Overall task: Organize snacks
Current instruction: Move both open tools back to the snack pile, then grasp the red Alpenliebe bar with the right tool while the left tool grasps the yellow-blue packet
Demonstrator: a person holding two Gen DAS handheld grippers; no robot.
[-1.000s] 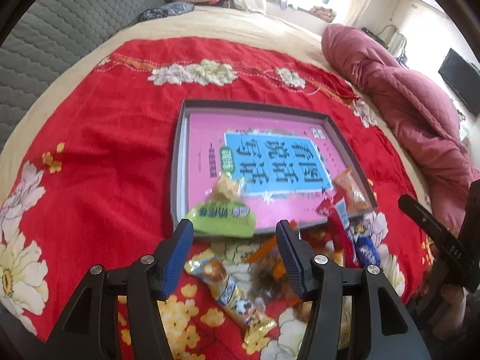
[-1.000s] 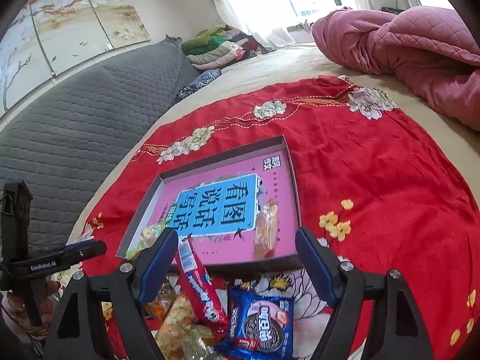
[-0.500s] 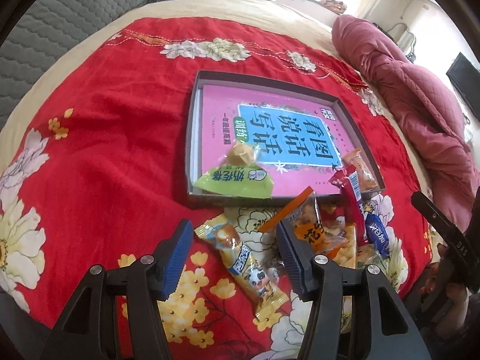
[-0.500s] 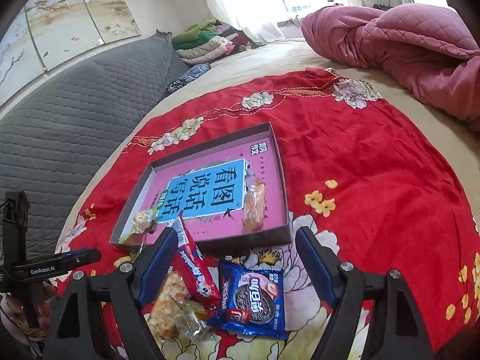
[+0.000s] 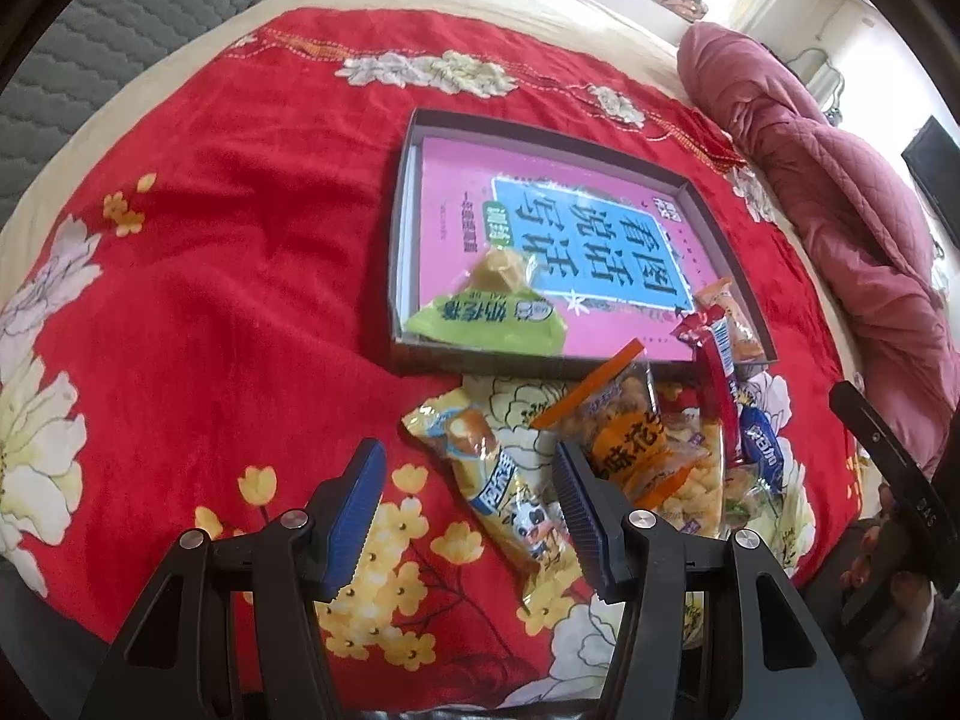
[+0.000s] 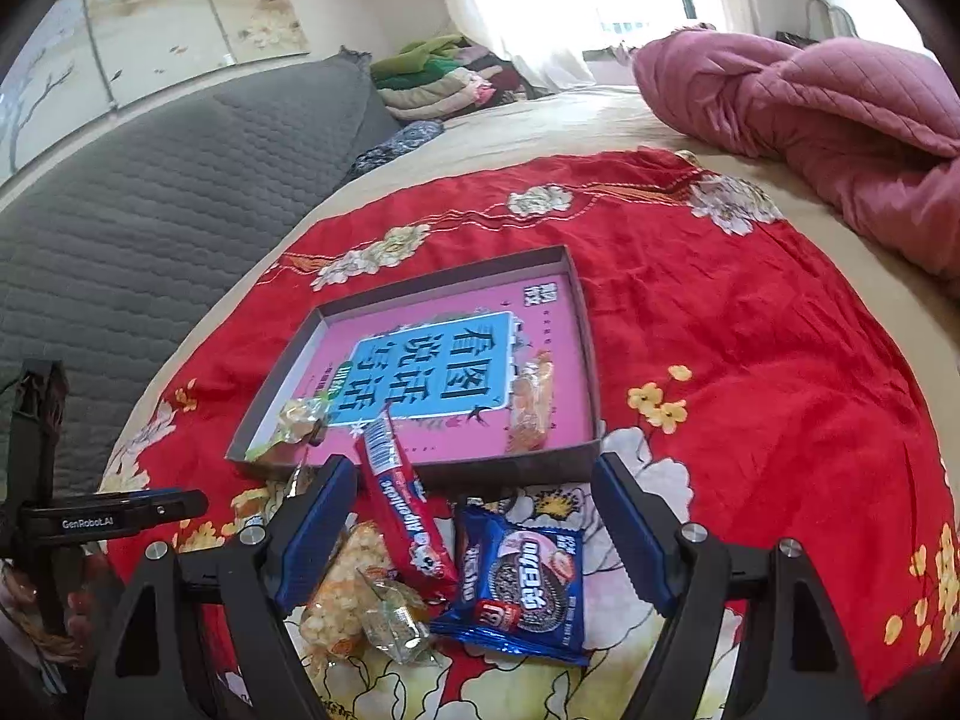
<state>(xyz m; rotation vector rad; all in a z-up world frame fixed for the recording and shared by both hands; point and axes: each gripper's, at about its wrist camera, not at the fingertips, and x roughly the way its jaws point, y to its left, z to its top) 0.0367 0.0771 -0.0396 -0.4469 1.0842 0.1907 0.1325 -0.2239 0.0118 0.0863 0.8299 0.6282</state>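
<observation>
A shallow grey tray (image 5: 480, 360) (image 6: 516, 471) with a pink book as its floor lies on the red floral cloth. In it are a green pack (image 5: 486, 318) (image 6: 294, 420) and a small orange pack (image 5: 729, 318) (image 6: 531, 396). Loose snacks lie in front of it: a yellow cow-print pack (image 5: 498, 492), an orange bag (image 5: 624, 426), a red pack (image 6: 402, 510), a blue cookie pack (image 6: 522, 588). My left gripper (image 5: 468, 516) is open, with the yellow pack between its fingers, untouched. My right gripper (image 6: 477, 531) hangs open over the red and blue packs.
A pink quilt (image 5: 840, 210) (image 6: 810, 108) is bunched up at the right of the bed. A grey padded headboard (image 6: 150, 210) and folded clothes (image 6: 444, 78) lie beyond. Red cloth (image 5: 210, 300) spreads bare to the left of the tray.
My left gripper has sunk and drawn back from the tray to the loose snacks; the yellow pack now lies between its fingers. The right gripper has hardly moved.
</observation>
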